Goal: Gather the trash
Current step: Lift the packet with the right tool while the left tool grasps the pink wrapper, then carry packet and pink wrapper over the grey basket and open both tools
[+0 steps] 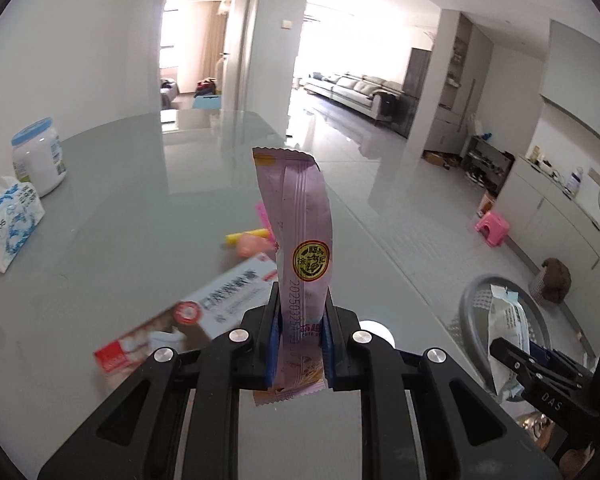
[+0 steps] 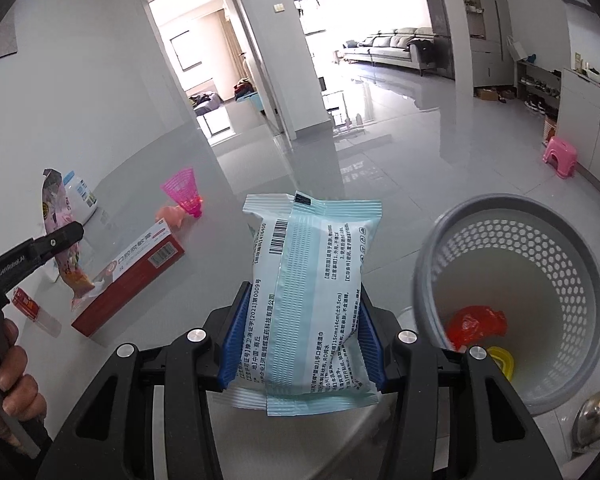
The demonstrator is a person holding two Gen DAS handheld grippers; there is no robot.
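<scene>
two wrappers are up off the table (image 1: 148, 184), one in each gripper. on the left, the left gripper (image 1: 299, 334) has its fingers clamped on a pink wrapper (image 1: 300, 236), gripped low so most of it stands tall above the pads and bends over at the top. it looks thin, light and floppy, likely flat or near empty, and the glossy film may slide; a hold near the middle would probably steady it better than this low one. on the right, the right gripper (image 2: 298, 336) is closed on a pale blue packet (image 2: 312, 280), pads pressing its two side edges and denting them. that one seems soft and puffy, light, and squashes under the grip, so taking it across the body looks sound.

along the table's left edge stand a white jar (image 1: 40, 156) and a tissue pack (image 1: 10, 222). nearer the middle lie a red and white box (image 1: 188, 316), a yellow bit (image 1: 248, 236), a small pink toy (image 2: 174, 214) and a pink shuttlecock (image 2: 184, 192). just past the table's right edge sits a grey basket (image 2: 580, 280), with red and yellow scraps already at its bottom. nothing appears to block the way to it, though the two grippers are close enough that they could crowd each other over its rim. a pink stool (image 2: 560, 156) stands well away on the floor.
</scene>
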